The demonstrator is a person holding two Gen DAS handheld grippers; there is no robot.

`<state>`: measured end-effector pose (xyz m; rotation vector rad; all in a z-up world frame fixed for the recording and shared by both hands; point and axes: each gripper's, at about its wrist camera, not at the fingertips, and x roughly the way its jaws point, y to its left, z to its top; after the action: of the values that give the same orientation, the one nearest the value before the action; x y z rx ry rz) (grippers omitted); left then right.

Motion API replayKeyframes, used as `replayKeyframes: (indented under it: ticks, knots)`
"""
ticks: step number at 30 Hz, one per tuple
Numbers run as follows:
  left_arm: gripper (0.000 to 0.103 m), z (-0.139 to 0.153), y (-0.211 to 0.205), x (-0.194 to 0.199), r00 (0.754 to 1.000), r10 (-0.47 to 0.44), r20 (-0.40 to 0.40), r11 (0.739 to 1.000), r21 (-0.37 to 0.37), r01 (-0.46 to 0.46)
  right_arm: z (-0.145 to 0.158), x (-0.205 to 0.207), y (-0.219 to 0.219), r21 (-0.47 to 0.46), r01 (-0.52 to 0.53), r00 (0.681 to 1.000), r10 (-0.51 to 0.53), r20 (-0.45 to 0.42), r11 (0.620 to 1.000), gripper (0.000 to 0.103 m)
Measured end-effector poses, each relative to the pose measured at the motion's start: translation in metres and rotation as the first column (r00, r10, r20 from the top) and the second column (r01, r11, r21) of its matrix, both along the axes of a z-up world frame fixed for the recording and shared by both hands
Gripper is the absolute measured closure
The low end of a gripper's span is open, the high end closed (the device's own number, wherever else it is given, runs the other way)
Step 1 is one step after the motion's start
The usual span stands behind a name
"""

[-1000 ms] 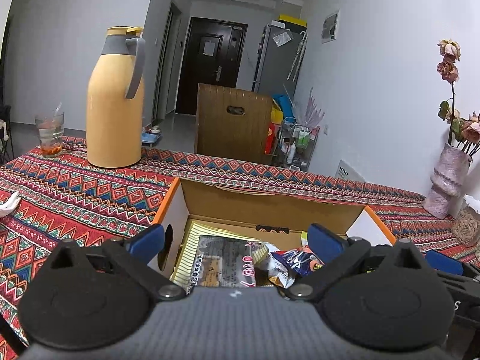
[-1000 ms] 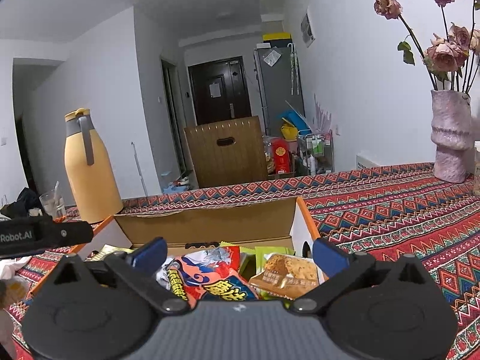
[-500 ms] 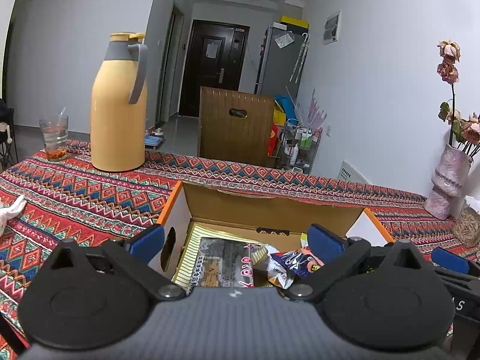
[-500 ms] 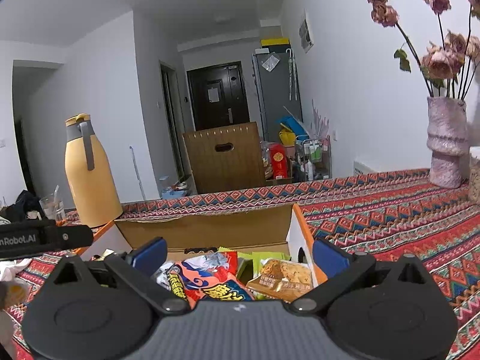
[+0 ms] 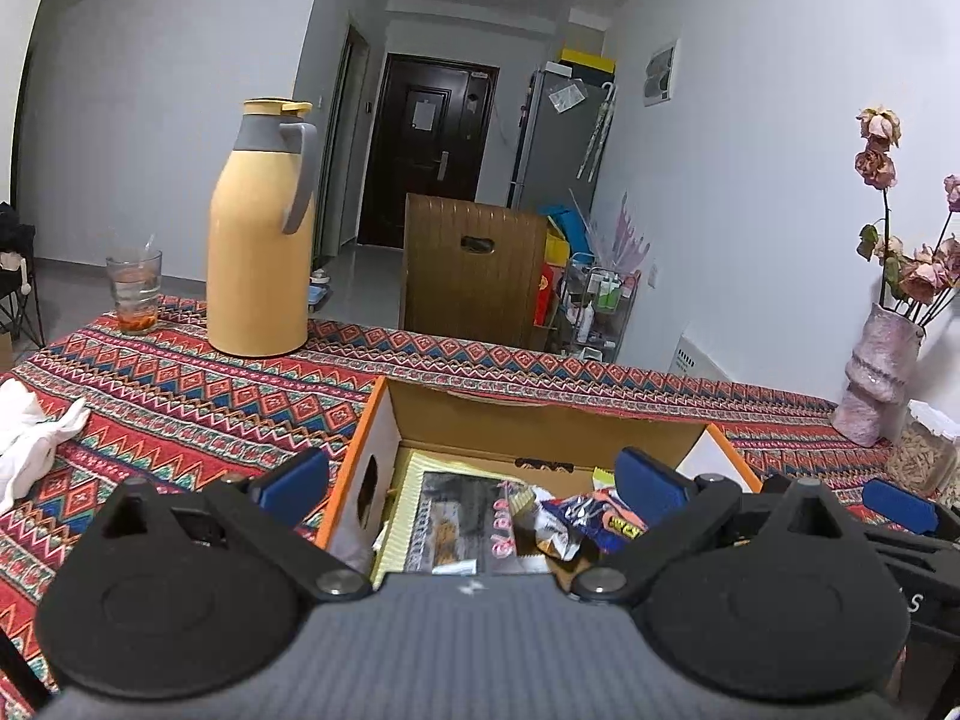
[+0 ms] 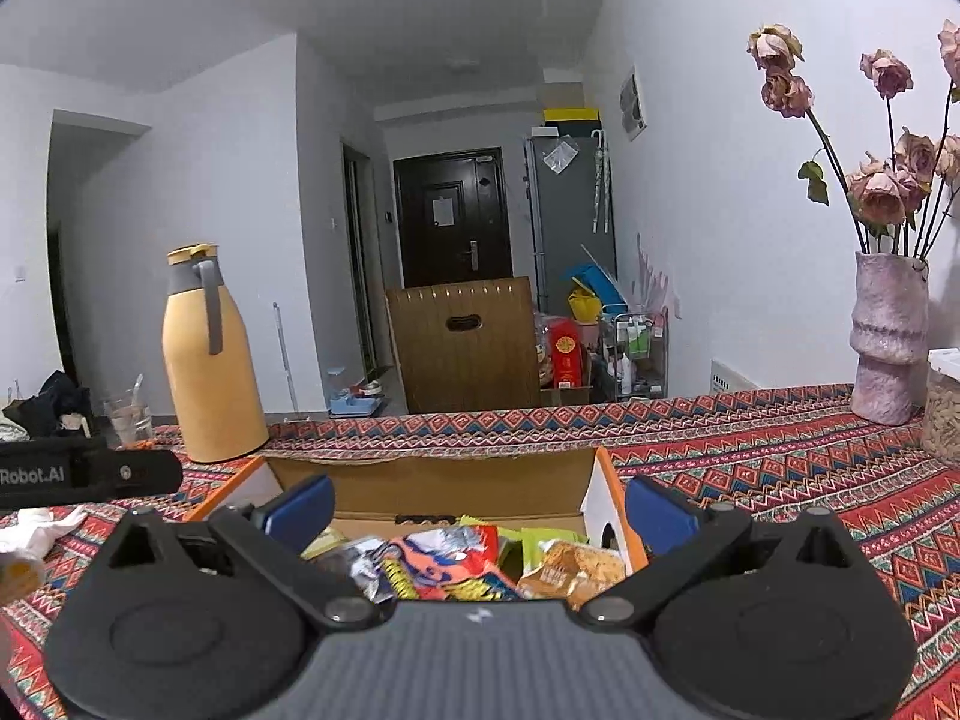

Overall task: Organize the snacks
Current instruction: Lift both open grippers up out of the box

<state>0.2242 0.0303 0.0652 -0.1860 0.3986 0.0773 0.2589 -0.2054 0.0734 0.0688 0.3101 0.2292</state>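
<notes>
An open cardboard box (image 5: 540, 414) with orange edges sits on the patterned tablecloth and holds several snack packets (image 5: 576, 525). A yellow-striped flat pack (image 5: 414, 498) lies at its left side. My left gripper (image 5: 471, 483) is open and empty, above the box's near left part. In the right wrist view the same box (image 6: 456, 480) shows colourful packets (image 6: 456, 558) and a biscuit pack (image 6: 576, 567). My right gripper (image 6: 477, 507) is open and empty above the box's near right part. The left gripper's body (image 6: 90, 474) shows at the left.
A yellow thermos jug (image 5: 261, 228) and a glass (image 5: 133, 291) stand at the back left. A white cloth (image 5: 30, 438) lies at the left. A pink vase with dried roses (image 6: 888, 336) and a jar (image 6: 945, 408) stand at the right. A wooden chair back (image 5: 474, 276) is behind the table.
Both grippers have pulled back and risen a little from the box, so the views tilt upward. Both stay open and empty. The snacks in the box have not moved.
</notes>
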Motion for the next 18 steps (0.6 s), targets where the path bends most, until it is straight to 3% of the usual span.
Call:
replayKeyframes:
  ticks: [18]
  knots:
    - [0.0,-0.025,0.029,-0.055,0.998,0.018,-0.062,1.0,0.024,-0.016,-0.017,-0.061,-0.001,-0.033,-0.015,0.998,0.012,-0.066,0.999,0.0]
